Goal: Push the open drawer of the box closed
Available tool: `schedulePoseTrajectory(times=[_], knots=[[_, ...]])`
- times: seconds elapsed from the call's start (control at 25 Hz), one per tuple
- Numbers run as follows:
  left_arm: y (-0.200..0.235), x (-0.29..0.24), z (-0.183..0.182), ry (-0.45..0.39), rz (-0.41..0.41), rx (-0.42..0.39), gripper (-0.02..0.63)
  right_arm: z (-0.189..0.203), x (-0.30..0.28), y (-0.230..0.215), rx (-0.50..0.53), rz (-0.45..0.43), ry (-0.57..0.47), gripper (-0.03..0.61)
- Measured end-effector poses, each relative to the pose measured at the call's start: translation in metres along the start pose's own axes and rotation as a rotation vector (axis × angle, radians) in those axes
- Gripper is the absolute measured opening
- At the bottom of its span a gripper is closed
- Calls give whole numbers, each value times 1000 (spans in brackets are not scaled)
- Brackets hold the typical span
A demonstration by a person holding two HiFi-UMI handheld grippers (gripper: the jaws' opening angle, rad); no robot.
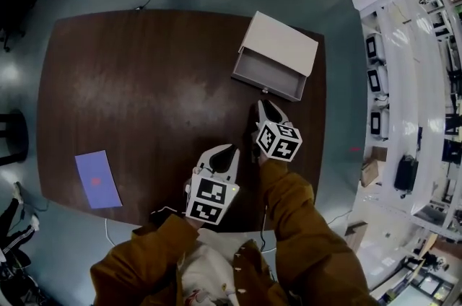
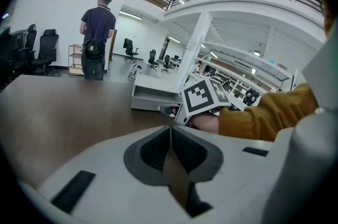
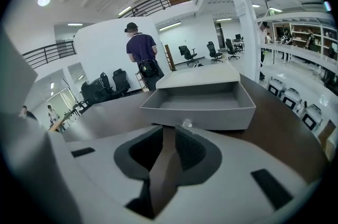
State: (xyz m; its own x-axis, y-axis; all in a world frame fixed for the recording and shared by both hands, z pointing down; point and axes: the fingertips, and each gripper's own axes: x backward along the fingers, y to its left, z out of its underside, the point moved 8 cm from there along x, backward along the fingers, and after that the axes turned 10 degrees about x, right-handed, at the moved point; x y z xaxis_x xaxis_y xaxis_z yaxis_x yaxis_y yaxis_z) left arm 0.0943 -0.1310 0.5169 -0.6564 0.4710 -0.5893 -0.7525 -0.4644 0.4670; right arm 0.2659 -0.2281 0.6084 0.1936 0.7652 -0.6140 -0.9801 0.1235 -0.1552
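Drawer [image 1: 268,75] and its box share the far right part of a wide, dark brown worktop [image 1: 144,95] with rounded corners. The box [image 1: 283,41] is flat and pale, with its lid side up, and it lies at a slant to the worktop's edge. The drawer is grey and stands pulled out of the box's near side, toward the person.

The person's brown sleeves reach in from the near edge. The right hand-held gripper [image 1: 266,105] points at the drawer front, just short of it. Its jaws are slightly spread, with only bare worktop showing in the gap. The left hand-held gripper [image 1: 228,150] hangs further back and to the left, over the worktop and well apart from the drawer. Its jaws are pressed together at the tips, with nothing between them.

A purple sheet [image 1: 97,180] lies flat near the worktop's near left edge. A small clear knob [image 3: 186,123] sits in the middle of the drawer front, just ahead of the right jaw tips.
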Motion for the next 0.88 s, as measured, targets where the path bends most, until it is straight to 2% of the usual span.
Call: schedulePoseTrajectory(times=[0.36, 0.88], knots=[[8, -17, -4, 23, 3, 11, 6, -3, -31, -13, 1, 34, 45, 92], [8, -22, 0, 35, 10, 21, 18, 4, -43, -23, -30, 68, 87, 118]])
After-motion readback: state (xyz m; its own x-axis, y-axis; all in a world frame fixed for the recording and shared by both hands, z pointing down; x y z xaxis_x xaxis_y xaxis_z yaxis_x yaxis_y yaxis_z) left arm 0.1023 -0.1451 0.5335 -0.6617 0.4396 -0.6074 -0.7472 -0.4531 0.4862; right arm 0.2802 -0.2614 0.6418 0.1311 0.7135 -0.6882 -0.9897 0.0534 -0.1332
